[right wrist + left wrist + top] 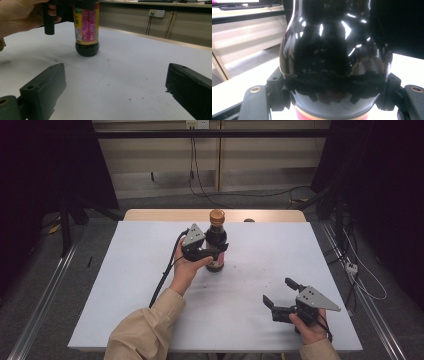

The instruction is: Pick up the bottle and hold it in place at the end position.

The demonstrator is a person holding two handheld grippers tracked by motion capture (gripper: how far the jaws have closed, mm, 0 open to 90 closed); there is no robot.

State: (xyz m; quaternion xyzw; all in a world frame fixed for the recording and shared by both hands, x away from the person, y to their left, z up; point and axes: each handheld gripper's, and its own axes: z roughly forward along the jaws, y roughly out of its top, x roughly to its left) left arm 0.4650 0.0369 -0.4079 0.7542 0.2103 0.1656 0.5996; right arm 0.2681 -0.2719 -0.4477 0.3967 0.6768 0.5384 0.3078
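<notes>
A dark glass sauce bottle [216, 242] with a brown cap and a pink label stands upright near the far middle of the white table [125, 285]. My left gripper [216, 251] is shut on the bottle's body just above the label. In the left gripper view the glossy bottle [332, 62] sits between the two jaws. The right gripper view looks across at the bottle [86, 27], with the left hand on it. My right gripper [279, 293] rests open near the table's front right, and no object lies between its fingers [45, 87].
The white cover carries a few small dark specks [107, 60] in front of the bottle. A wooden strip [150, 214] runs along the table's far edge. Cables [200, 180] hang by the back wall, and dark stands flank both sides.
</notes>
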